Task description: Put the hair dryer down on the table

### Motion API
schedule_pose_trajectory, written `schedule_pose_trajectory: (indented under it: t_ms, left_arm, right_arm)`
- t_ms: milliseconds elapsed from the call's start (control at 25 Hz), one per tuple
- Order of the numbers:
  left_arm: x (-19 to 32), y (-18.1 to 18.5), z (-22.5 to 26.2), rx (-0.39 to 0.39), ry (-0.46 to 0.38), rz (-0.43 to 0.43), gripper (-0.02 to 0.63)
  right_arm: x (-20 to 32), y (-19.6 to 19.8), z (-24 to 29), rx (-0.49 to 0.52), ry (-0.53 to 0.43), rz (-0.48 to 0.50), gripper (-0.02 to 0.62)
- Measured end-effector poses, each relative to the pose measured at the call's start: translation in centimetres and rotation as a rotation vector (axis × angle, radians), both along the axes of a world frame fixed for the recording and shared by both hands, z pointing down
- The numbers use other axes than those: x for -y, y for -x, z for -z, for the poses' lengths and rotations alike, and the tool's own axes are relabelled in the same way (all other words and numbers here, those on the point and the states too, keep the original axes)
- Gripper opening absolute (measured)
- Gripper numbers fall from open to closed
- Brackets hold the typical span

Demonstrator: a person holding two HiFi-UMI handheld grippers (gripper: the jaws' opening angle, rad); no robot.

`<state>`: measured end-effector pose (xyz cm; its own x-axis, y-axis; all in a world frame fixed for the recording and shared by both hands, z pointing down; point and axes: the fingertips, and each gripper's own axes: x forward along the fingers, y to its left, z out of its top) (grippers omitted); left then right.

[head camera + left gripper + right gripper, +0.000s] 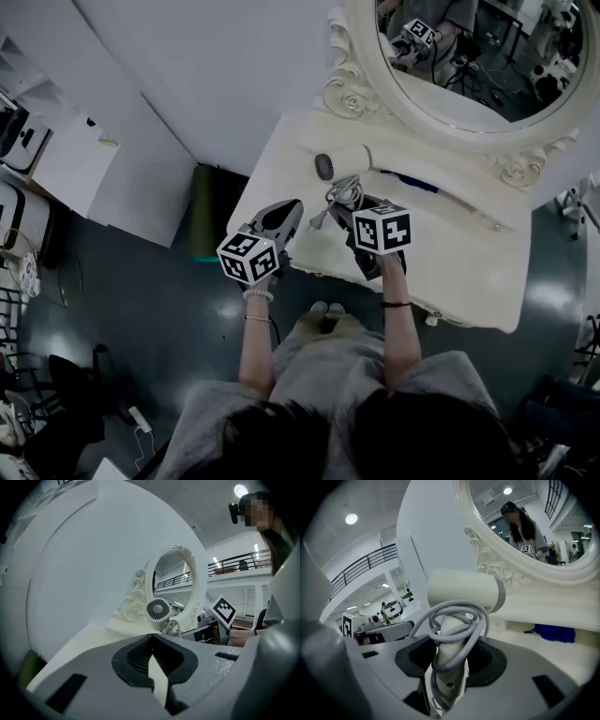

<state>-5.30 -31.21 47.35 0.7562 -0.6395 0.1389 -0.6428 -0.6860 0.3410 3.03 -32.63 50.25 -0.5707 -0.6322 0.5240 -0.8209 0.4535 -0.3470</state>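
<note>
We hold the right gripper [449, 660] closest to us. Its two jaws squeeze the thin handle of the hair dryer [464, 590]. The grey cord [457, 620] is looped round that handle, right in front of the jaws. The fat white head of the hair dryer sits just past the jaw tips and lies sideways across them. It is over the table [450, 267], but we cannot tell if it touches the top.

Just to the left of the right gripper is our left gripper [151, 641]. Its jaws are pressed together at the tips, with nothing in them. It points at the round back end of the hair dryer, which is a little way ahead and not touching it.

The white table runs under the tips of both grippers and on ahead of them. Further ahead of the right gripper, a bit to its right, a blue thing [551, 633] lies on the table by the foot of the mirror [497, 508]. The mirror stands past the hair dryer and has a curly white frame. In its glass we see a person with dark hair. Past the left gripper, off to its left, is a plain white wall [84, 564].
</note>
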Motion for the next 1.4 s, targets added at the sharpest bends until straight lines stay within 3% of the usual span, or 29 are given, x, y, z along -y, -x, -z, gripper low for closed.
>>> schedule_pose_trajectory:
  t_ms: [880, 1400]
  left_arm:
    - [0.4, 0.8, -7.9, 0.027, 0.193, 0.014, 0.005]
    - [0.9, 0.8, -9.3, 0.040, 0.233, 0.008, 0.005]
  right_arm:
    - [0.2, 1.3, -10.0, -0.192, 0.212, 0.071, 0.186]
    - [0.7, 2.2, -12.2, -0.273, 0.279, 0.136, 0.186]
